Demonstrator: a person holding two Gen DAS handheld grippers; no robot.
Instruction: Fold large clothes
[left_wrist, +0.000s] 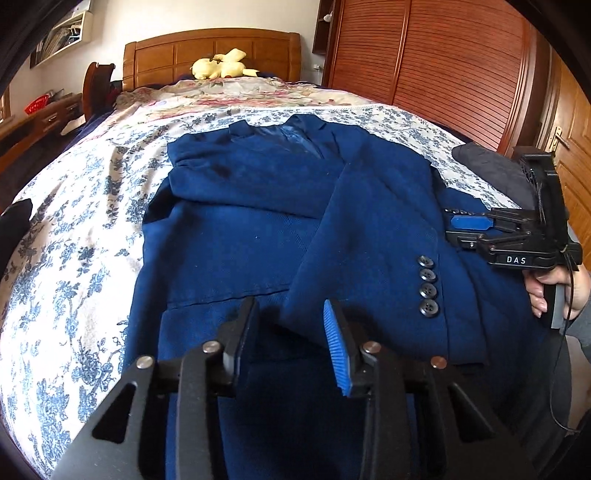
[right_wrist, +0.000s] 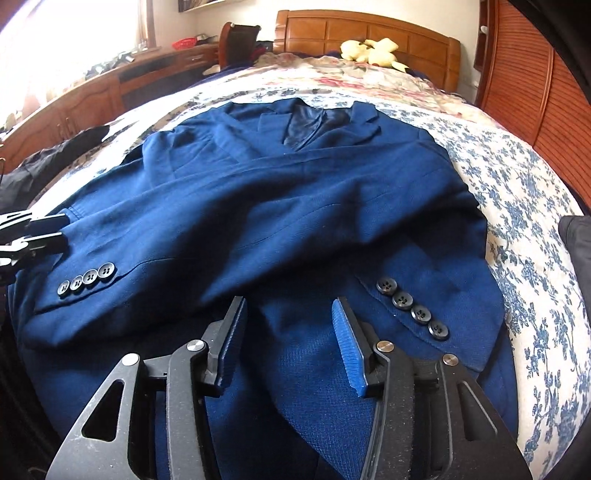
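A navy blue suit jacket (left_wrist: 258, 221) lies front up on the bed, collar toward the headboard, both sleeves folded across its front; it also shows in the right wrist view (right_wrist: 295, 206). Each cuff carries a row of dark buttons (left_wrist: 427, 288) (right_wrist: 412, 308). My left gripper (left_wrist: 291, 314) is open and empty, just above the jacket's lower part near a cuff. My right gripper (right_wrist: 288, 314) is open and empty over the jacket's hem. The right gripper also shows in the left wrist view (left_wrist: 465, 229), held in a hand at the jacket's right edge.
The bed has a blue floral sheet (left_wrist: 74, 229) and a flowered quilt (left_wrist: 240, 92) behind the jacket. A yellow plush toy (left_wrist: 221, 66) lies by the wooden headboard. Dark clothing (left_wrist: 487, 162) lies at the bed's right edge. A wooden wardrobe (left_wrist: 443, 55) stands right, a desk (right_wrist: 110, 85) left.
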